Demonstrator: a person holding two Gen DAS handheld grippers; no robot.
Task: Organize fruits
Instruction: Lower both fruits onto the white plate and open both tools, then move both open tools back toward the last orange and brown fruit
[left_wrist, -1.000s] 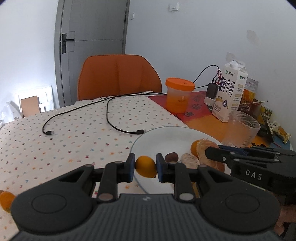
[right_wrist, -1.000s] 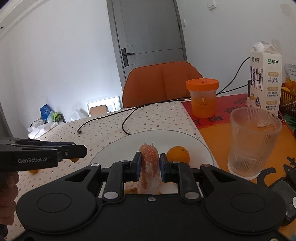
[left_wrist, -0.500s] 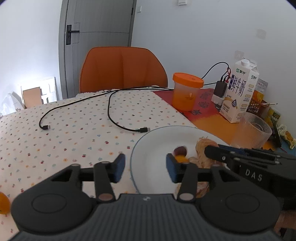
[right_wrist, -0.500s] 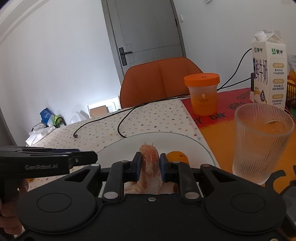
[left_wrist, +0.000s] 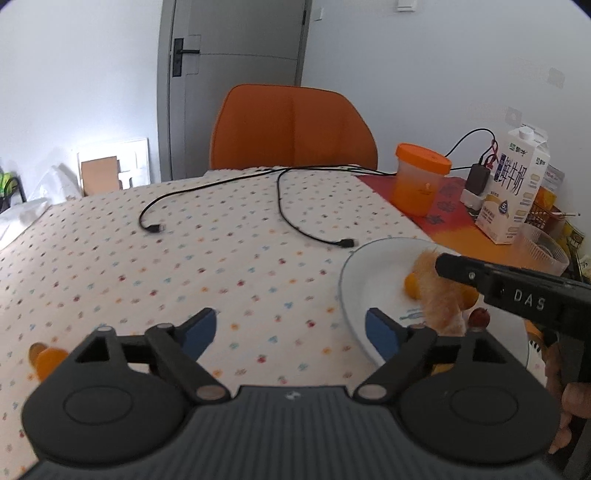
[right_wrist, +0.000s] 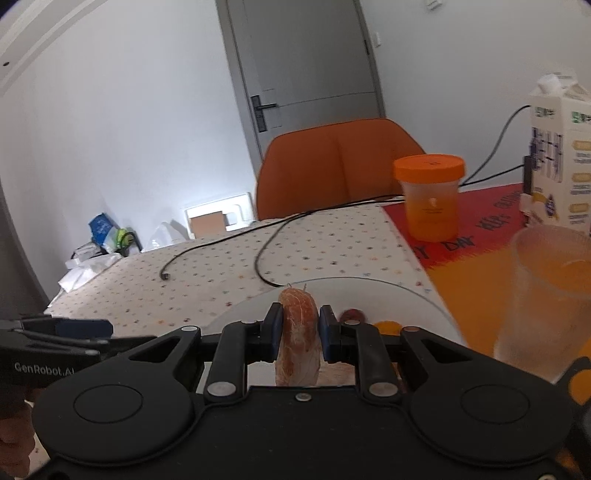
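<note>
My left gripper hangs over the dotted tablecloth just left of the white plate; its jaws are opening wide with nothing between them. A small orange fruit and a brown fruit lie on the plate. Another small orange fruit sits on the cloth at the far left. My right gripper is over the plate with a peeled mandarin between its pads. Those jaws are starting to open, but the pads still touch the mandarin.
An orange-lidded jar, a milk carton and a ribbed glass stand at the right. Two black cables lie across the cloth. An orange chair stands behind the table. A hand holds the right gripper.
The left gripper let go of the small orange fruit onto the plate, opened wide and drew left off the plate. The right gripper kept the peeled mandarin and shifted slightly.
</note>
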